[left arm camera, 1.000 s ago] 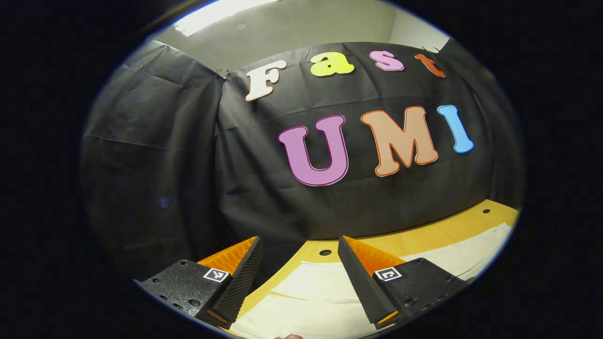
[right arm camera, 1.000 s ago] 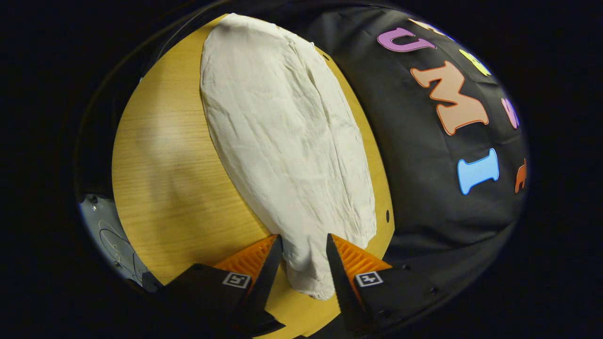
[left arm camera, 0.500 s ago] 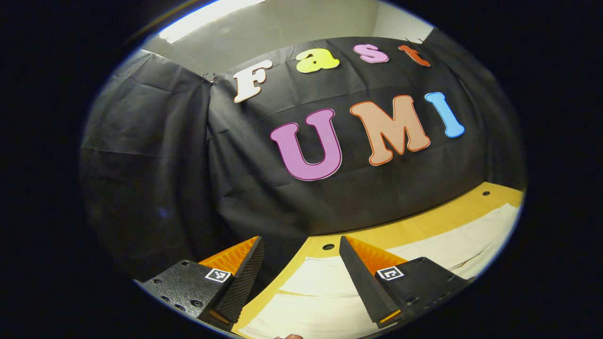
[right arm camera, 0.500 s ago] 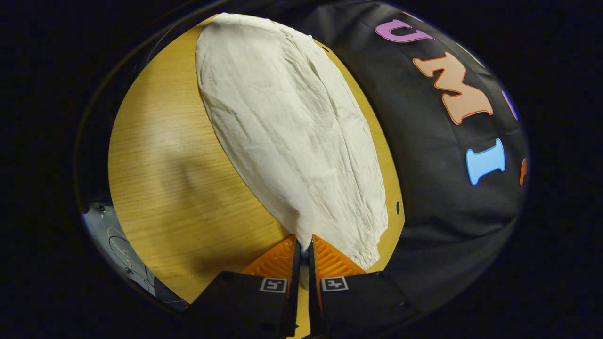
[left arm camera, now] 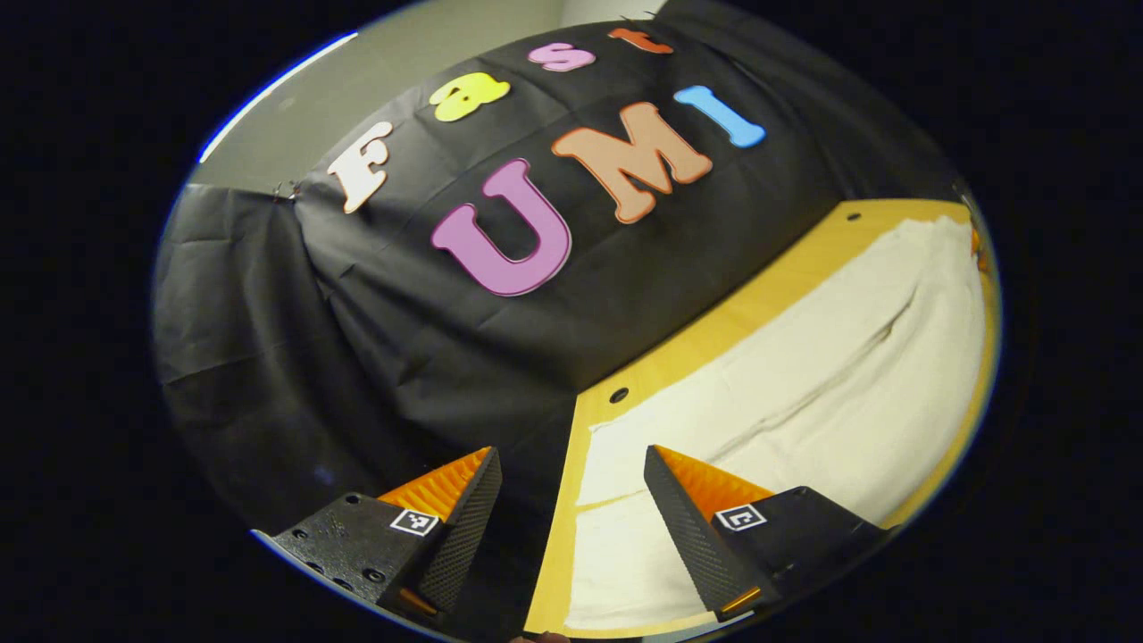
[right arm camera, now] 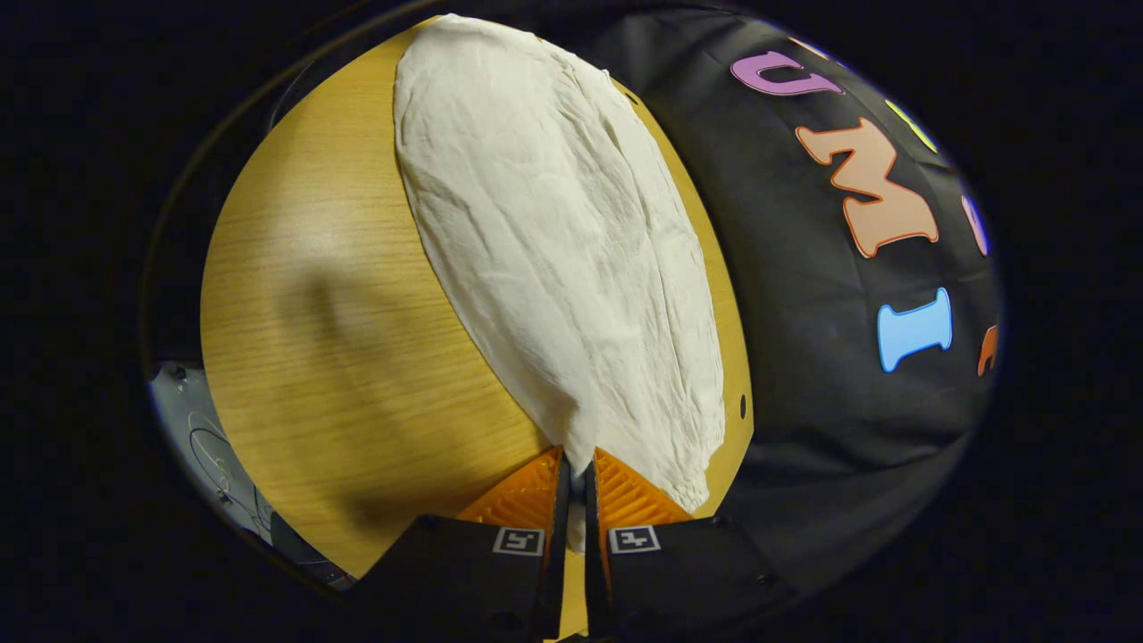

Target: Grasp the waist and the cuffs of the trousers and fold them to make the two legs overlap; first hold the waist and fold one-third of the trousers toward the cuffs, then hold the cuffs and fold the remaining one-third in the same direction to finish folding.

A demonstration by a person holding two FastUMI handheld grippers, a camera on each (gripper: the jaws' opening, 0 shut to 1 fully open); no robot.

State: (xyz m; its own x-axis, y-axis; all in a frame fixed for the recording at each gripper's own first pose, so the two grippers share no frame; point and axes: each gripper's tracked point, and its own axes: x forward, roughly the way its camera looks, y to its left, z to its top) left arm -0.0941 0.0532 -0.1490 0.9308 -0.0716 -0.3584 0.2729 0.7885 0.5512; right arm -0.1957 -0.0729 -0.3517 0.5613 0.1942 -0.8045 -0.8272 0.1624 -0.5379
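Note:
Cream trousers (right arm camera: 554,250) lie stretched out along the wooden table (right arm camera: 304,304), running away from me in the right gripper view. My right gripper (right arm camera: 572,464) is shut on the near end of the cloth, which bunches into a point between its fingers. In the left gripper view the trousers (left arm camera: 804,375) reach from the table's near corner to the far right, with a long crease between the legs. My left gripper (left arm camera: 571,464) stands open above that corner; one finger is over the cloth's end, the other hangs past the table edge.
The table (left arm camera: 741,308) ends close to the black cloth wall behind it, with small holes (left arm camera: 618,394) near its corners. In the right gripper view, bare wood lies to the left of the trousers, and the floor (right arm camera: 205,429) shows beyond the table edge.
My right gripper closed on the near end of the trousers a second ago and has held it since. My left gripper tilted and swung, bringing more of the table and trousers into sight.

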